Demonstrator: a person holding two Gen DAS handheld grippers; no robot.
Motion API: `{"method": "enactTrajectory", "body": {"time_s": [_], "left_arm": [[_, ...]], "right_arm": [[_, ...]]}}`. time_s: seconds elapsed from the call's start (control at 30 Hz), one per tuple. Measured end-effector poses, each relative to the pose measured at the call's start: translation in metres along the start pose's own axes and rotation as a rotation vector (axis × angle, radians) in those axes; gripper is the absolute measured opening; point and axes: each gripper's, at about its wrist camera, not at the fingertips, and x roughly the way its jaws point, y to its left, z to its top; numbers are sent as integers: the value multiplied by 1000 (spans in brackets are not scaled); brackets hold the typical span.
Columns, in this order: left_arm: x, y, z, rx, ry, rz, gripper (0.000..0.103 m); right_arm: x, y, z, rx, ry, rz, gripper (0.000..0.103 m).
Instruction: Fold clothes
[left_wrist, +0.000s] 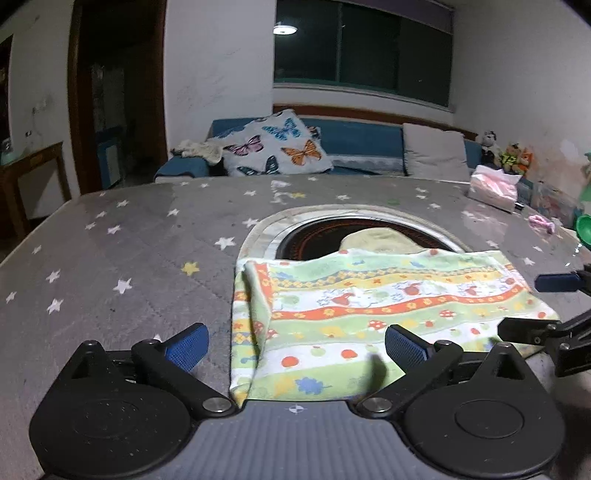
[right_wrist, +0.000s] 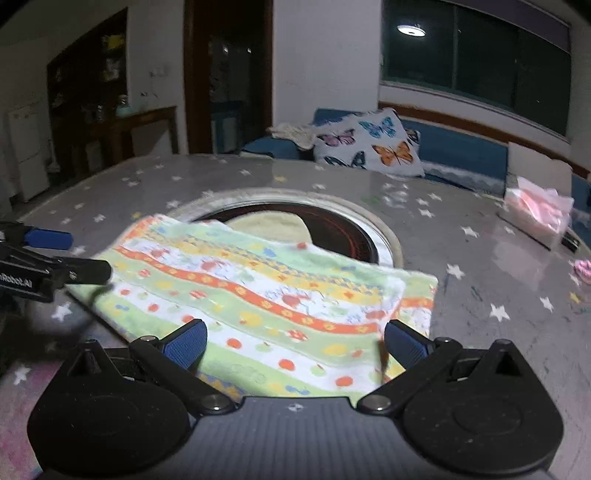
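Cloth (left_wrist: 388, 317) with green, yellow, orange and white stripes, printed with mushrooms and apples, lies folded flat on the table (left_wrist: 110, 266), its far edge overlapping a round dark inset (left_wrist: 317, 236) ringed by a pale border. A cream-coloured piece (left_wrist: 376, 240) shows in the inset just past that edge. At the cloth's left side in the left wrist view, one layer turns back on itself along a raised fold.

Both grippers hang low over the near part of the cloth. The left gripper (left_wrist: 297, 345) has its jaws spread wide with nothing between them, one blue pad over the grey star-print cover and the other over the cloth. The right gripper (right_wrist: 295, 341) is likewise wide apart and holds nothing, both pads above the fabric; whether either pad touches it is hard to say, since this view is blurred.

A pink tissue pack (left_wrist: 493, 188) sits toward the table's far right. Beyond the table stands a blue sofa (left_wrist: 354, 144) with a butterfly pillow (left_wrist: 277, 147).
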Motion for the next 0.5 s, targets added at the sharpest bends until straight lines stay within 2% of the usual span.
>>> {"method": "enactTrajectory", "body": {"time_s": [0.07, 0.27, 0.37, 0.5], "left_arm": [[3, 1, -2, -4, 12, 5, 103], [6, 5, -6, -18, 27, 10, 103], [4, 7, -5, -29, 21, 13, 103], [8, 11, -8, -44, 40, 18, 103]], "right_arm": [[3, 0, -5, -14, 10, -30, 103], [-4, -13, -14, -8, 19, -46, 103], [-9, -23, -14, 14, 7, -71, 103], [-7, -39, -21, 49, 36, -88, 103]]}}
